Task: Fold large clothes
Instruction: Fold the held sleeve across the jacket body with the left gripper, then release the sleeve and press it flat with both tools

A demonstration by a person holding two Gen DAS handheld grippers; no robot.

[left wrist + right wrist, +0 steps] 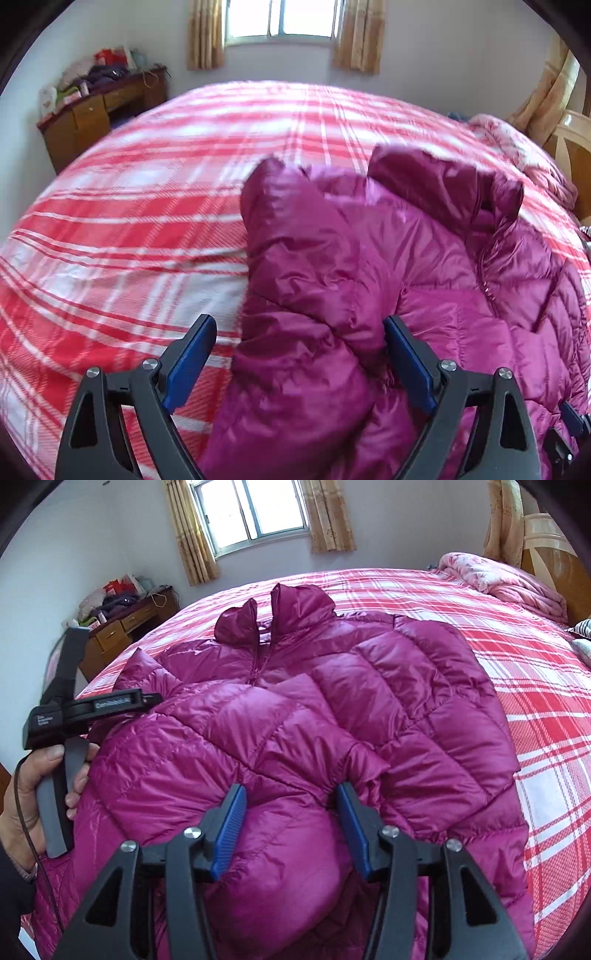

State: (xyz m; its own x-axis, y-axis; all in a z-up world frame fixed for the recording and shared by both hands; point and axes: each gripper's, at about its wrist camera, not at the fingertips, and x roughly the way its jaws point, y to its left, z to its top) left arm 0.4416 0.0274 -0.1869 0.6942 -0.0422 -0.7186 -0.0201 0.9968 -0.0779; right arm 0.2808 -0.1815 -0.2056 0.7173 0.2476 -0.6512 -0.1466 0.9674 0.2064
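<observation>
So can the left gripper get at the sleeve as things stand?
Probably yes. The left gripper stands wide open with the folded sleeve between its fingers, nothing covering it; the pads do not look pressed on it yet.

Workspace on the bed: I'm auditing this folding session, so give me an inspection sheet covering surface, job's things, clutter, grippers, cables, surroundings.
Surface: bed with a red and white plaid cover, broad and flat.
Job's things: magenta puffer jacket lies zipped, collar toward the window; one sleeve is folded across its front.
Clutter: pink quilt bunched at the headboard end.
Grippers: left gripper open wide, its jaws either side of the sleeve; right gripper part open, a puffy fold between its fingers, grip uncertain.
Cables: a dark cord runs down past the hand that holds the left gripper.
Surroundings: curtained window, wooden desk piled with items.
</observation>
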